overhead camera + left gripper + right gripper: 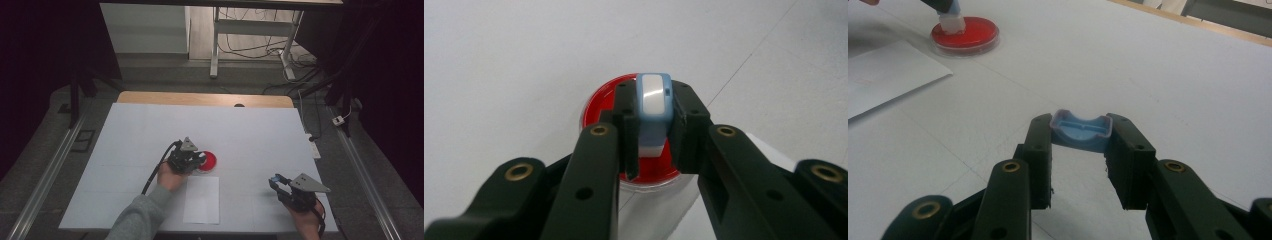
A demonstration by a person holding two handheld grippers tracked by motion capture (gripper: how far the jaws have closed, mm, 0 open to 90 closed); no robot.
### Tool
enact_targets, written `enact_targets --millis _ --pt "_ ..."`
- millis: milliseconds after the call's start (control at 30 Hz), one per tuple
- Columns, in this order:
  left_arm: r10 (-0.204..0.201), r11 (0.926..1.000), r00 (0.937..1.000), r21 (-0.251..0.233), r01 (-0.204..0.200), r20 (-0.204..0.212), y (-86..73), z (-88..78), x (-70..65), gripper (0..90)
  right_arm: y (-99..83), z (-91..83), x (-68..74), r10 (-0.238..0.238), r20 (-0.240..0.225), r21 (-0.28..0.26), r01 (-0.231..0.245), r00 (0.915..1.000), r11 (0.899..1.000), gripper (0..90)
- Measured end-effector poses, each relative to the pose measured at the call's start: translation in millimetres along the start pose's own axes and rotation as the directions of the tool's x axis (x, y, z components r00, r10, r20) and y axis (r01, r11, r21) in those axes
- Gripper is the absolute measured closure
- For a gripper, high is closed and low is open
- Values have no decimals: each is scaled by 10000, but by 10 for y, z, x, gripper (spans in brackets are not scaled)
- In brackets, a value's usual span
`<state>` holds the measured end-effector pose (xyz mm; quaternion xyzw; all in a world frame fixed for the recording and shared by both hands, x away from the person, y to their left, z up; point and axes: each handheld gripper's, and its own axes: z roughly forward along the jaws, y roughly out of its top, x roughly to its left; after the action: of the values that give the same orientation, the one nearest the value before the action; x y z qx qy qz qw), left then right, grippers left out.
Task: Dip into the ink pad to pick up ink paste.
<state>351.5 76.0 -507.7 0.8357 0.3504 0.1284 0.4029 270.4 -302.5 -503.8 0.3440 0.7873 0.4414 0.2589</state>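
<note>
Stamp (653, 112) pinched over red dish (599, 105); open tabletop (260, 130) around.

Lab: black curtains (35, 60), white work table (150, 125), floor cables (250, 47).

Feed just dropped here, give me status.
Left gripper shut on blue-and-white stamp, over red ink pad. Right gripper shut on blue cap. Nothing in the way.
</note>
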Motion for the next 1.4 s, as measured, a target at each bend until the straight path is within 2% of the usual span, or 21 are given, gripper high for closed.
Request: enact_targets --millis 100,267,533,1033,1267,1400 --pt "115 9998 9999 158 -114 -88 25 -25 -4 759 -1 1 -2 7 -4 -22 -7 10000 10000 643" --pt "-107 9999 9999 -95 106 -127 48 -76 46 759 -1 1 -7 8 4 -9 -8 10000 10000 642" --pt "-18 9997 9999 -241 14 -171 154 -87 82 759 -1 1 -5 23 -9 -22 -23 10000 10000 642" --pt "-84 9999 9996 113 87 -270 147 -2 142 759 -3 2 -8 26 -20 -18 -26 10000 10000 643" --pt "-22 9993 9998 385 30 -215 131 54 131 759 -5 2 -10 35 -14 -23 -35 10000 10000 642" --pt "-86 9993 9997 365 94 -226 127 58 130 759 -5 2 -10 21 -20 -18 -21 10000 10000 643"
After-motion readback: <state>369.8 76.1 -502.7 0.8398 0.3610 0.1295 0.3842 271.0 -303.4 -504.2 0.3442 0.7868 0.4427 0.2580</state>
